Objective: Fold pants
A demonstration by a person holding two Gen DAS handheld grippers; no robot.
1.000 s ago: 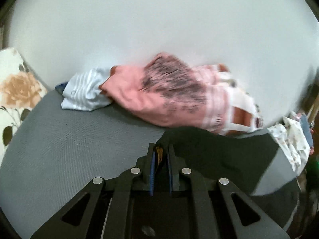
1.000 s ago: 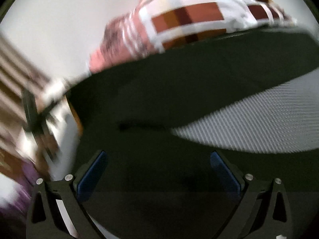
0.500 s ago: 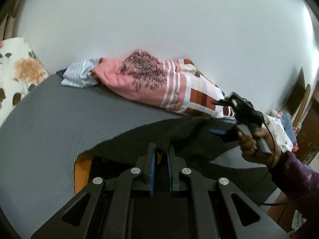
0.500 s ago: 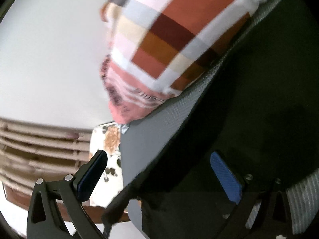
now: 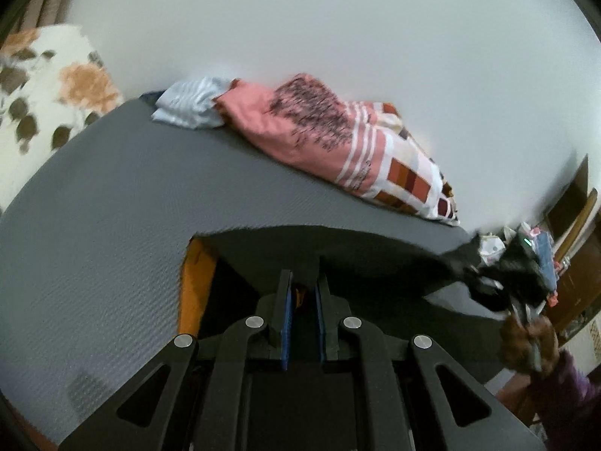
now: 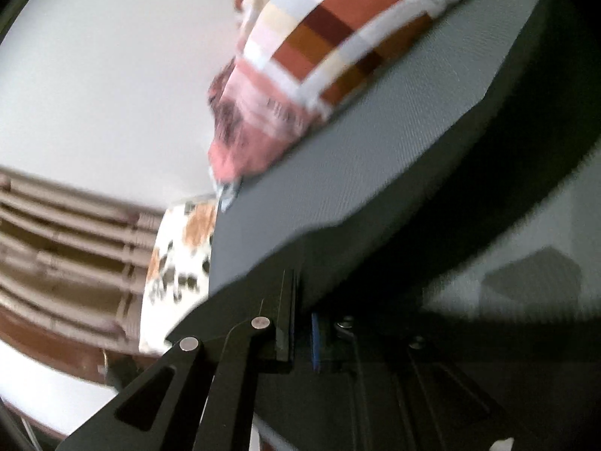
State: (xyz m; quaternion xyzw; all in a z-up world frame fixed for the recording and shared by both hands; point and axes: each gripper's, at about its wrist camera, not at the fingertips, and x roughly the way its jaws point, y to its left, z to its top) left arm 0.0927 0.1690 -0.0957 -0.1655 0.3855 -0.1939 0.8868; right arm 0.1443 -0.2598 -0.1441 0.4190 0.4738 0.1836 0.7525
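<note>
Pants (image 5: 357, 255) hide right gripper (image 6: 300, 323) fingertips; left gripper (image 5: 302, 293) clamps waistband.

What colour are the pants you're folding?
The pants are very dark, nearly black, with an orange lining showing at one edge. The left wrist view shows them best.

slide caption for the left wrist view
Left gripper pinching dark pants on grey mat, pink patchwork blanket behind.

Dark pants (image 5: 338, 251) with orange lining, spread on grey mat, edge lifted taut, partly blurred
</note>
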